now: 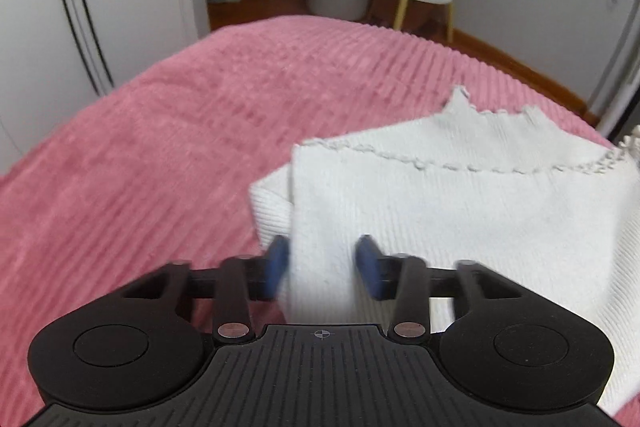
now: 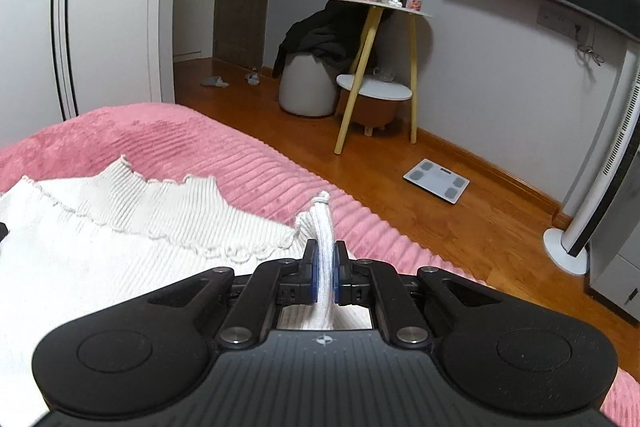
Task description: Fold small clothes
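Fold's half done: white top (image 1: 460,203) doubled on the bed (image 1: 160,147); right tongs (image 2: 325,267) clamp its 3 o'clock edge, left tongs (image 1: 322,267) apart.

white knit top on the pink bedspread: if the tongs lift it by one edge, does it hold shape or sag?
Likely sags: the white knit top bunches into a thin wad where the right tongs pinch it. Probably light, a thin ribbed knit. It may drag rather than slide on the ridged pink bedspread. The left tongs straddle an edge, pads apart.
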Tool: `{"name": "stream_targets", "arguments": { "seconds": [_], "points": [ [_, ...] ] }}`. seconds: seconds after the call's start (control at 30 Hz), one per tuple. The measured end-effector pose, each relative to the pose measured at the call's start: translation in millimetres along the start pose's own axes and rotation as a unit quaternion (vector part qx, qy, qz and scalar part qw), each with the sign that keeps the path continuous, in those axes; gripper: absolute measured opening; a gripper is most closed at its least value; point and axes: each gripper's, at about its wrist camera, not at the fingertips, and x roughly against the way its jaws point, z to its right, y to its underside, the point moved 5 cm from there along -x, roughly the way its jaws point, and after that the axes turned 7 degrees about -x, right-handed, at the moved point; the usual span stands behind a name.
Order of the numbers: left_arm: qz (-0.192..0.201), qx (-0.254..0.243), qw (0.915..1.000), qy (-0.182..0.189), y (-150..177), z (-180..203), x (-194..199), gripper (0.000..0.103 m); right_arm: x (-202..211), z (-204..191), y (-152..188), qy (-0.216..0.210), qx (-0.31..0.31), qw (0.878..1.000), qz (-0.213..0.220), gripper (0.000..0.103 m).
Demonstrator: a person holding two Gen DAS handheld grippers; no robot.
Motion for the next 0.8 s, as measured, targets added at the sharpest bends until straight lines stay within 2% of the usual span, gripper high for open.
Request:
{"name": "stream_targets", "arguments": {
  "seconds": [0.03,0.07,0.2,0.27,0.37,0.43,0.5,0.57,0.6,0.63,0.67,0.7,0.73,0.8],
  "points": [
    [0.001,0.011,0.9999,0.004,-0.9,-1.9,2.0,0.024,0.8,0.4,0.8,0.0,0.003,1.0,-0.001,0.006],
    [0.002,0.02,0.9998,0.004,-2.5,-4.2,4.2,0.021,1.4,2.4,2.3,-0.002,0.002,1.0,-0.002,0.006],
    [0.017,0.025,0.9995,0.008,-8.0,-4.9,15.1,0.019,5.7,2.1,1.8,-0.009,0.005,1.0,0.006,0.006],
    [0.026,0.024,0.9994,0.002,-13.3,-4.0,21.2,0.014,6.3,-0.2,-1.1,-0.011,0.01,1.0,0.014,0.006],
    [0.072,0.024,0.997,-0.016,-28.6,-5.3,34.4,0.007,7.5,-0.3,-7.1,-0.006,0.012,0.999,0.033,0.006],
    [0.111,0.032,0.9927,-0.033,-39.4,-10.0,44.8,0.005,9.6,-1.8,-11.8,0.004,0.016,0.999,0.052,0.006],
    [0.131,0.047,0.9895,-0.04,-48.1,-16.4,50.5,0.005,10.5,-3.5,-16.9,0.016,0.022,0.997,0.074,0.006],
    [0.136,0.056,0.9886,-0.033,-51.5,-20.4,50.1,0.005,9.8,-4.6,-22.9,0.027,0.022,0.995,0.089,0.006],
    [0.128,0.057,0.99,-0.017,-50.0,-19.9,46.2,0.005,8.5,-6.4,-25.9,0.032,0.025,0.995,0.094,0.006],
    [0.115,0.056,0.9917,0.004,-47.0,-17.9,41.1,0.009,6.8,-7.9,-29.1,0.033,0.026,0.995,0.094,0.006],
    [0.103,0.055,0.9932,0.005,-42.5,-16.3,35.9,0.018,6.0,-9.4,-31.7,0.031,0.023,0.995,0.092,0.006],
    [0.086,0.052,0.9949,0.002,-38.2,-14.7,28.8,0.03,5.0,-10.3,-33.0,0.028,0.02,0.996,0.088,0.006],
    [0.071,0.048,0.9963,0.004,-33.8,-13.0,21.6,0.05,4.7,-11.7,-32.6,0.026,0.022,0.996,0.087,0.006],
    [0.055,0.043,0.9975,0.009,-26.3,-10.7,10.9,0.053,3.3,-13.2,-29.2,0.027,0.034,0.996,0.08,0.006]
  ]
}}
